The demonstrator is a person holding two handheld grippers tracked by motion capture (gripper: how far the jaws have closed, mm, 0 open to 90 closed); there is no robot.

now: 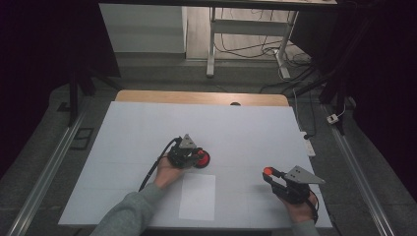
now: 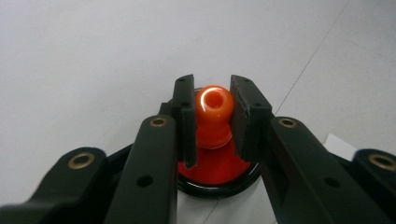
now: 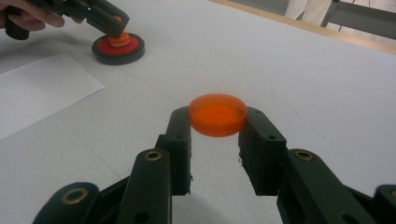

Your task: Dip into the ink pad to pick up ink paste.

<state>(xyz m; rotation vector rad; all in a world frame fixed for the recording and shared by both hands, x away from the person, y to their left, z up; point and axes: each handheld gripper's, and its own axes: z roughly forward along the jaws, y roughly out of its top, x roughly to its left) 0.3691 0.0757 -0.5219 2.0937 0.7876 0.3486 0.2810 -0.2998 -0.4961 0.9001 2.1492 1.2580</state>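
On the white table [image 1: 123,147], the left gripper [image 2: 212,119] pinches an orange knob [image 2: 214,105] on a red-and-black disc base [image 3: 117,49]. At four o'clock, the right gripper [image 3: 217,135] clamps a translucent orange cap [image 3: 217,114].

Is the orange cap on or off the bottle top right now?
Off. The right hand-held gripper is shut on the orange cap, held clear of the table, apart from the nozzle gripped by the left hand-held gripper.

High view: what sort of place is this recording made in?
Probably a lab or workshop recording bench, not a home. A table covered in plain white sheeting stands between metal rails, loose cables trail over the floor by a bare desk frame, and dark curtains flank the sides.
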